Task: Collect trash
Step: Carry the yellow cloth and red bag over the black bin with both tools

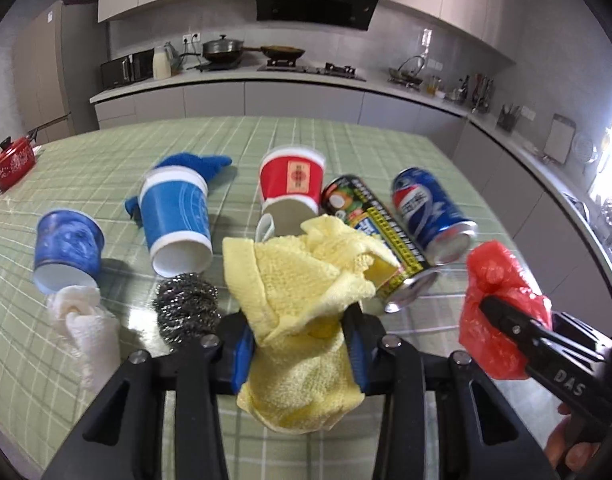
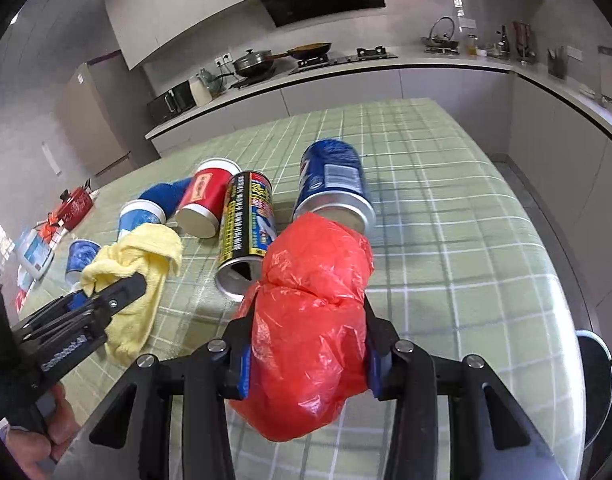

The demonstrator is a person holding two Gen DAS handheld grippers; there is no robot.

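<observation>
Kitchen counters and a hob run along the back wall, and in front of them a table (image 1: 345,136) under a green checked cloth carries the litter. The left gripper (image 1: 302,344) is clamped on a yellow cloth (image 1: 298,280), which bunches up between its fingers and hangs below them, lifted clear of the table. The right gripper (image 2: 306,344) is closed on a red bag (image 2: 309,312), crumpled into a ball and also held above the surface.

Still lying on the table are a red cup (image 1: 292,180), a blue cup (image 1: 176,220) and a small blue cup (image 1: 68,246), all on their sides, with a black can (image 1: 379,236) and a cola can (image 1: 431,210) just beside each other to the right. A steel scourer (image 1: 188,306) and a white tissue (image 1: 88,320) sit near the front edge, and a blue cloth (image 1: 194,164) lies behind the blue cup.

Both tools appear loaded, so this looks like the carry stage of the pick-up. No bin shows in either view. The next move likely calls for taking both loads to wherever the trash goes, keeping the grip firm since the slack cloth and slippery bag could slide out, then returning for the cups and cans.
</observation>
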